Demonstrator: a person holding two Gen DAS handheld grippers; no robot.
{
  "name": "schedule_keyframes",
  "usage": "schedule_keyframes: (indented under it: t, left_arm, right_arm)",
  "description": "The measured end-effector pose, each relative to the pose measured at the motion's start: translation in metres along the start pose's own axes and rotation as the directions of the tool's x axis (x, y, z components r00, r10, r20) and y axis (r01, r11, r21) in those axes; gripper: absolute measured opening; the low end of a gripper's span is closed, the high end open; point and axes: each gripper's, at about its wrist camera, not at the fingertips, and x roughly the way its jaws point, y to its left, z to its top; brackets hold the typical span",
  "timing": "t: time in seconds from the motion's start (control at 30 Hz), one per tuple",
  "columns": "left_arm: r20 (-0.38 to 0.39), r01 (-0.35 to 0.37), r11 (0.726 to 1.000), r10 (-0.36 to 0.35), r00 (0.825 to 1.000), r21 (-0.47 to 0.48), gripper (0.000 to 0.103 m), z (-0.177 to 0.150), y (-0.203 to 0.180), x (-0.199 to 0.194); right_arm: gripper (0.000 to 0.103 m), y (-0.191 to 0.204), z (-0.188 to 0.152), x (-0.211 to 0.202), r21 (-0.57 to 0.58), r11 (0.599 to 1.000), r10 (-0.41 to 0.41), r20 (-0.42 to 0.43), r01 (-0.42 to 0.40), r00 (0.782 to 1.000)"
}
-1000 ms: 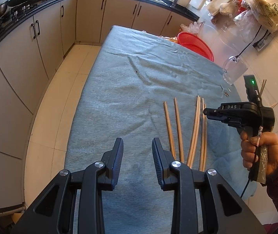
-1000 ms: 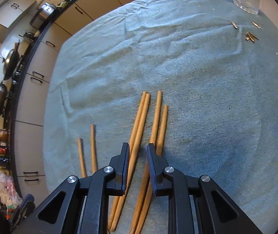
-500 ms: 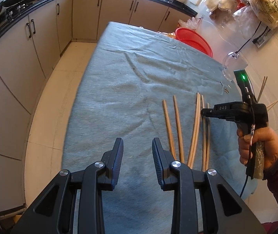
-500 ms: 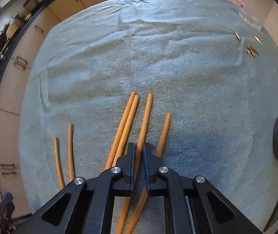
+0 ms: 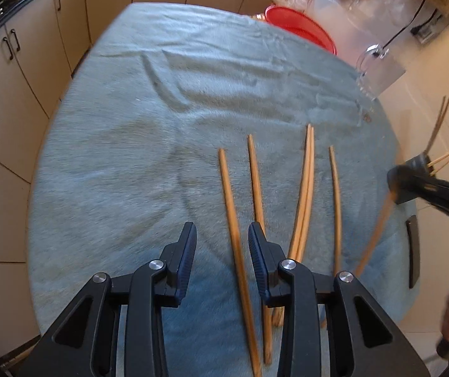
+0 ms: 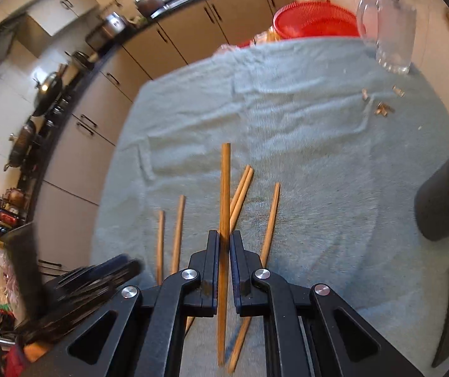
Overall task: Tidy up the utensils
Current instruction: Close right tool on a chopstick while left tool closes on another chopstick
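While five wooden chopsticks (image 5: 303, 194) are lying on the blue-grey cloth (image 5: 130, 157), the right gripper (image 6: 224, 245) is clenched on a sixth chopstick (image 6: 225, 188), lifting it clear — its long axis is running straight along the fingers, tip pointing to the far side of the table. This looks like the carrying step; next, the stick probably needs tilting upright and lowering into the dark holder (image 6: 441, 207) at the right, where other sticks are already standing. The left gripper (image 5: 222, 245) is hovering with jaws spread over the leftmost chopstick (image 5: 234, 229), which is pointing near-to-far.
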Motion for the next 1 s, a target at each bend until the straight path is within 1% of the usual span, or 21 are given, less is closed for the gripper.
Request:
schedule_keyframes:
  t: [0.13, 0.2, 0.23, 0.3, 0.33, 0.37, 0.4, 0.43, 0.53, 0.57, 0.67, 0.73, 0.83, 1.0]
  left_arm:
    - [-0.034, -0.027, 1.0, 0.028, 0.999, 0.006, 0.033, 0.007, -0.006, 0.02]
    - [-0.054, -0.069, 0.998, 0.069, 0.996, 0.015, 0.028, 0.009, -0.009, 0.03]
    - [-0.04, -0.087, 0.996, 0.088, 0.995, 0.025, 0.028, 0.011, -0.012, 0.031]
    - [-0.036, -0.104, 0.994, 0.105, 0.994, 0.037, 0.026, 0.014, -0.016, 0.034]
    - [-0.03, -0.116, 0.992, 0.118, 0.993, 0.044, 0.024, 0.015, -0.017, 0.036]
    - [-0.019, -0.132, 0.99, 0.133, 0.991, 0.048, 0.019, 0.017, -0.019, 0.037]
    - [-0.011, -0.145, 0.988, 0.146, 0.989, 0.049, 0.011, 0.019, -0.02, 0.038]
    - [-0.006, -0.15, 0.988, 0.15, 0.989, 0.045, 0.008, 0.02, -0.019, 0.039]
    - [0.005, -0.13, 0.991, 0.13, 0.991, 0.029, 0.006, 0.021, -0.015, 0.035]
    - [0.019, -0.131, 0.991, 0.13, 0.991, 0.03, 0.006, 0.02, -0.016, 0.032]
    - [0.081, -0.098, 0.995, 0.097, 0.992, 0.011, 0.006, 0.016, -0.016, 0.009]
    - [0.128, -0.103, 0.995, 0.1, 0.987, 0.013, 0.006, 0.014, -0.02, -0.009]
    - [0.2, -0.084, 0.996, 0.082, 0.976, 0.002, 0.006, 0.013, -0.029, -0.041]
    - [0.275, -0.081, 0.997, 0.082, 0.958, -0.013, 0.006, 0.012, -0.039, -0.081]
  right_arm:
    - [0.007, 0.002, 0.0, -0.02, -0.015, 1.0, 0.011, 0.035, -0.01, 0.999]
    - [0.007, 0.001, -0.002, -0.029, -0.023, 1.0, 0.022, 0.044, -0.021, 0.999]
    - [0.007, 0.001, -0.003, -0.035, -0.024, 0.999, 0.023, 0.054, -0.021, 0.998]
    - [0.007, 0.001, -0.006, -0.042, -0.032, 0.999, 0.028, 0.064, -0.026, 0.998]
    - [0.007, 0.001, -0.007, -0.046, -0.037, 0.999, 0.03, 0.068, -0.028, 0.997]
    - [0.007, 0.001, -0.008, -0.048, -0.042, 0.999, 0.028, 0.074, -0.025, 0.997]
    - [0.007, 0.001, -0.009, -0.052, -0.045, 0.999, 0.03, 0.08, -0.027, 0.996]
    - [0.007, 0.002, -0.009, -0.054, -0.048, 0.998, 0.038, 0.085, -0.034, 0.996]
    - [0.007, 0.003, -0.009, -0.06, -0.062, 0.997, 0.044, 0.099, -0.038, 0.994]
    - [0.007, 0.003, -0.009, -0.062, -0.067, 0.997, 0.049, 0.104, -0.042, 0.993]
    - [0.007, 0.003, -0.008, -0.067, -0.078, 0.995, 0.064, 0.118, -0.055, 0.991]
    - [0.007, 0.002, -0.008, -0.071, -0.084, 0.994, 0.073, 0.13, -0.063, 0.989]
    - [0.007, 0.0, -0.008, -0.078, -0.094, 0.993, 0.087, 0.146, -0.074, 0.985]
    - [0.007, -0.01, -0.008, -0.09, -0.089, 0.991, 0.109, 0.169, -0.095, 0.98]
